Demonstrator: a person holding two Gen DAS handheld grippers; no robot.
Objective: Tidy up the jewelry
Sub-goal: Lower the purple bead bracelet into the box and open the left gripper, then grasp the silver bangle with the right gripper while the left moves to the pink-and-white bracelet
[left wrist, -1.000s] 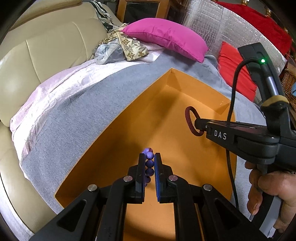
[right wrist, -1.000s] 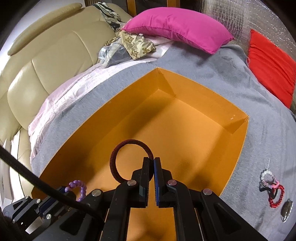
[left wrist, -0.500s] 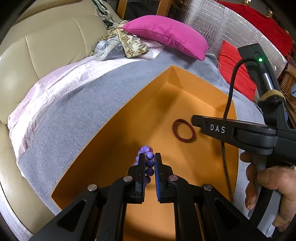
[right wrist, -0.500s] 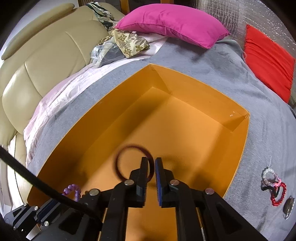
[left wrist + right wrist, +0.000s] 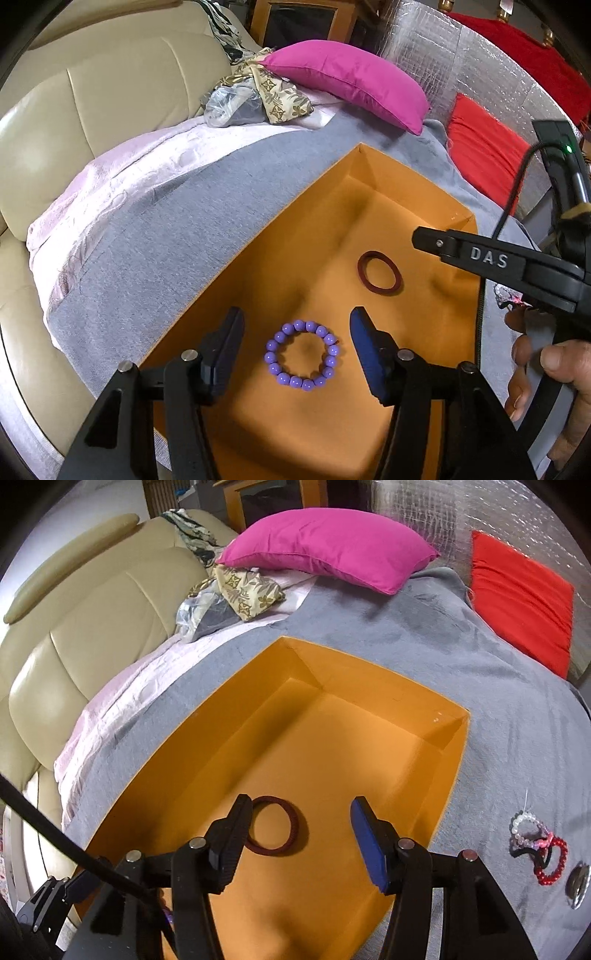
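An orange box [image 5: 388, 184] [image 5: 369, 664] sits sunk into a grey blanket. On its floor lies a purple bead bracelet [image 5: 302, 355], flat below my left gripper [image 5: 295, 328], whose jaws are opening with nothing pressed between them. A dark red ring bracelet [image 5: 379, 272] [image 5: 275, 826] also lies flat on the box floor. My right gripper [image 5: 300, 814] hangs over it, jaws opening, its left finger just overlapping the ring's edge. From the left wrist view the right gripper's finger [image 5: 480, 256] reaches in from the right, held by a hand [image 5: 554, 373].
A small pile of bracelets [image 5: 535, 843], pearl, pink and red, lies on the grey blanket [image 5: 498, 701] right of the box beside a round metal piece [image 5: 578, 884]. A pink pillow [image 5: 325, 550], red cushion [image 5: 521, 598], patterned cloth [image 5: 247, 590] and beige sofa [image 5: 92, 110] surround it.
Both grippers went from shut to open. The purple bead bracelet dropped from the left jaws onto the box floor; the dark red ring left the right jaws and now lies flat.
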